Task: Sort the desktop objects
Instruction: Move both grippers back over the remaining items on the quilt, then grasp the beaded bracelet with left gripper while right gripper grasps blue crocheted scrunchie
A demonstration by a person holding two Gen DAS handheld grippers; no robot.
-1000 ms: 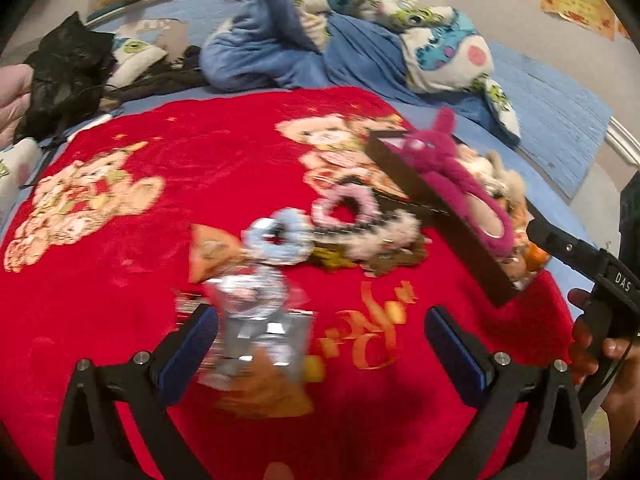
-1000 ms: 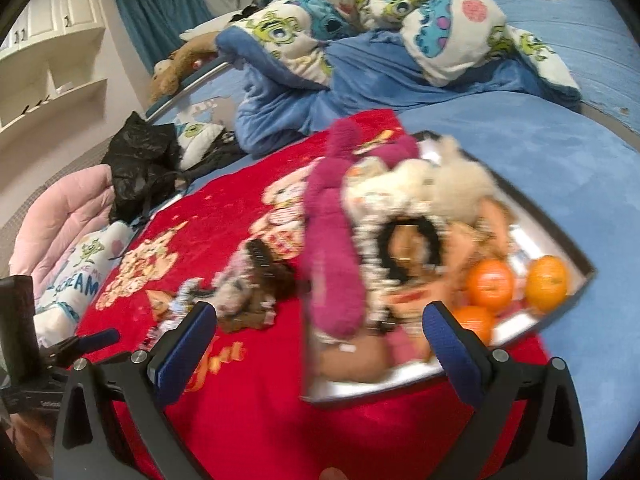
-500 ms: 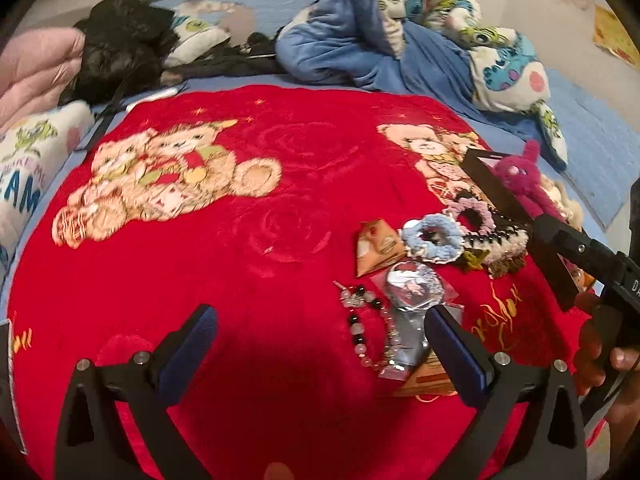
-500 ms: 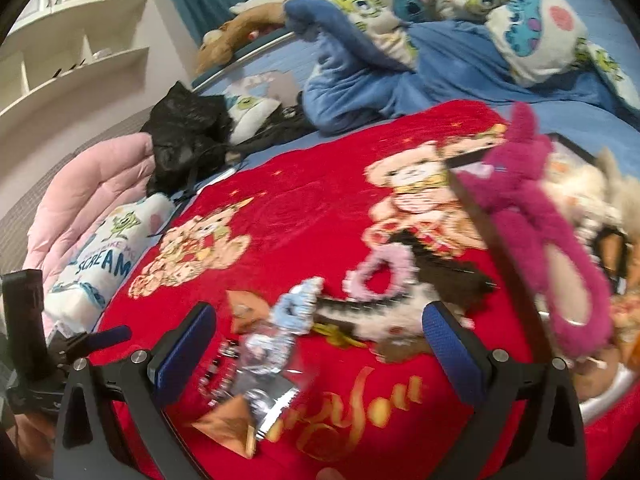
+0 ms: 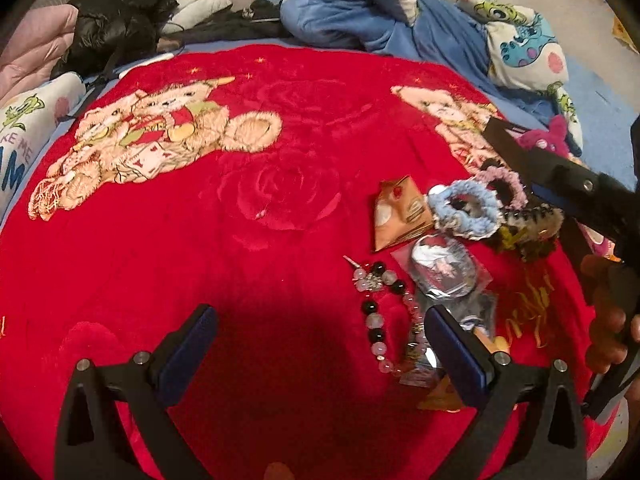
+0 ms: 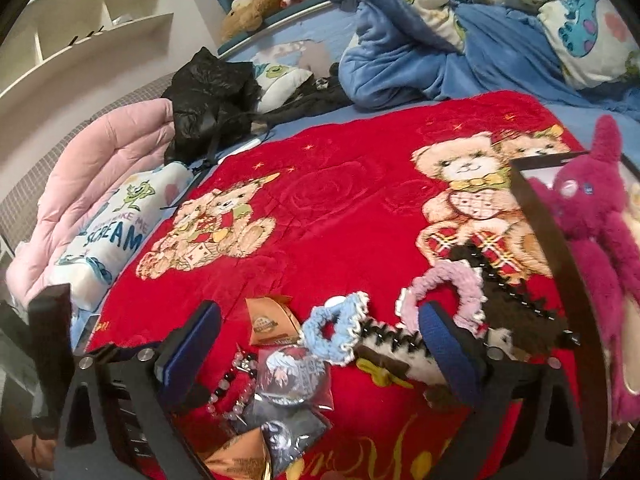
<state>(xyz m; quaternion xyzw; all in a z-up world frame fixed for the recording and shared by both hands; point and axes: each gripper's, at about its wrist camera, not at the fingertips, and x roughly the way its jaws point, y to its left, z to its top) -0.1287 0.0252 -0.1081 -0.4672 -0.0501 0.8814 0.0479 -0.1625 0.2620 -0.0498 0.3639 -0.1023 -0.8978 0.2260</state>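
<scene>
Both grippers hover with jaws wide and empty: the left gripper [image 5: 320, 344] over bare blanket [image 5: 248, 208], the right gripper [image 6: 320, 344], its jaws just narrowing slightly, over the pile. Nearest lie the bead bracelet [image 6: 236, 384] and bagged badge [image 6: 292, 376], then the brown packet [image 6: 270, 322], blue scrunchie [image 6: 336, 332], pink scrunchie [image 6: 444, 292] and furry clips [image 6: 516, 312], all unsorted. Farther right, the tray [image 6: 556, 256] already holds a magenta plush [image 6: 592, 208]. Most sorting seems left.
</scene>
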